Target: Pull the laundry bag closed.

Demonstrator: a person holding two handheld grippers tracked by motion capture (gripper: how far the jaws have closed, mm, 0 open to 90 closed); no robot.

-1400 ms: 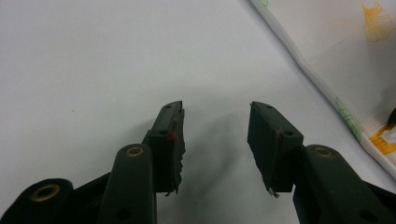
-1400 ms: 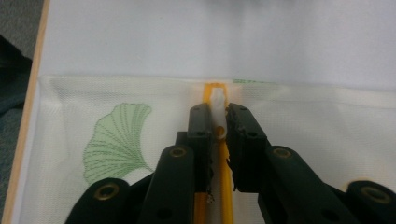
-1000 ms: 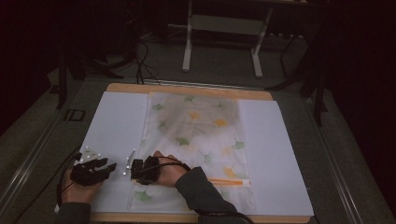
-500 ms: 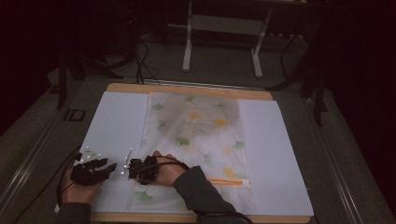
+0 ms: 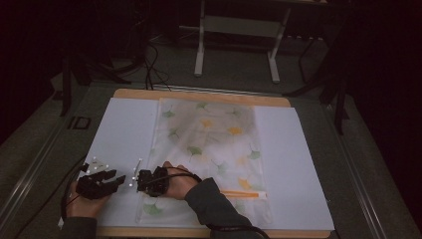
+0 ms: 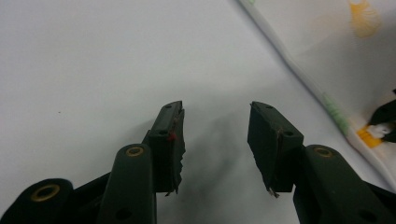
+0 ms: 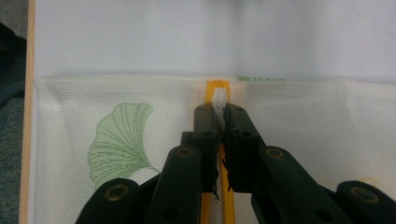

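Dark room, white sheet [image 5: 119, 134] on the counter [image 5: 199, 94]. Right gripper [image 7: 219, 109] has just been closing, fingers pinching the bag's [image 5: 214, 134] white zipper pull [image 7: 219, 99]. Left gripper [image 6: 215, 135] fingers spread, holding nothing.

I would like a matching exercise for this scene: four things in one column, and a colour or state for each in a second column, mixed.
1. left gripper
2. right gripper
3. zipper
4. leaf print

a. green
b. jaws apart over bare white sheet
c. orange
d. jaws closed on white zipper pull

Pairs: 1-b, 2-d, 3-c, 4-a
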